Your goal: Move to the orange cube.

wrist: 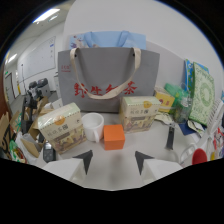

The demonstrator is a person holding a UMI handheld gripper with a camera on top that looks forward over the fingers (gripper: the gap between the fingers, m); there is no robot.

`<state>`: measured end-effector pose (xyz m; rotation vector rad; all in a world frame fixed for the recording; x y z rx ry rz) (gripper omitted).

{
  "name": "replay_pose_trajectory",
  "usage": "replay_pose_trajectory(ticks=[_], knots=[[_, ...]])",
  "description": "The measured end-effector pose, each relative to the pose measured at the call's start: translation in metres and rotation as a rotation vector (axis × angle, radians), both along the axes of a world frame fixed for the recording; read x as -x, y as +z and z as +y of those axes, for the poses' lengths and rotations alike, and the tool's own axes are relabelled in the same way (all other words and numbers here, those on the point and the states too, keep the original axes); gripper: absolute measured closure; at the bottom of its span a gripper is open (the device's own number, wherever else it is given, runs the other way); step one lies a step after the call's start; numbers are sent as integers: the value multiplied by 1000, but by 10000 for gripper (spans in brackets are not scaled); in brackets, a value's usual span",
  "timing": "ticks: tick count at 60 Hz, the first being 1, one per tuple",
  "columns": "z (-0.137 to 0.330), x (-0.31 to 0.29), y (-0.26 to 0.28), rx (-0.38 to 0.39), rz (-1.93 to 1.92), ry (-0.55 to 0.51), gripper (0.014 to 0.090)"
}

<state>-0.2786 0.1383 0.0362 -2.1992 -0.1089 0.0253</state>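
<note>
The orange cube (114,137) sits on the grey table (150,137), just ahead of my gripper (114,160) and in line with the gap between its fingers. My two dark fingertips (85,161) stand apart with nothing between them, so the gripper is open. A short stretch of bare table separates the fingertips from the cube. A white cup (93,126) stands right beside the cube on its left.
Behind the cube stands a grey tote bag (107,80) with red characters. A tea box (61,127) lies left of the cup, another box (140,112) right of the cube. Green packets (200,95), a dark pen-like object (170,137) and a red thing (199,156) crowd the right.
</note>
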Motion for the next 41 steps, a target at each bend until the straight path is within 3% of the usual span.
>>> replay_pose_trajectory(ticks=[41], knots=[[25,-12,-10,20,13,-1,207]])
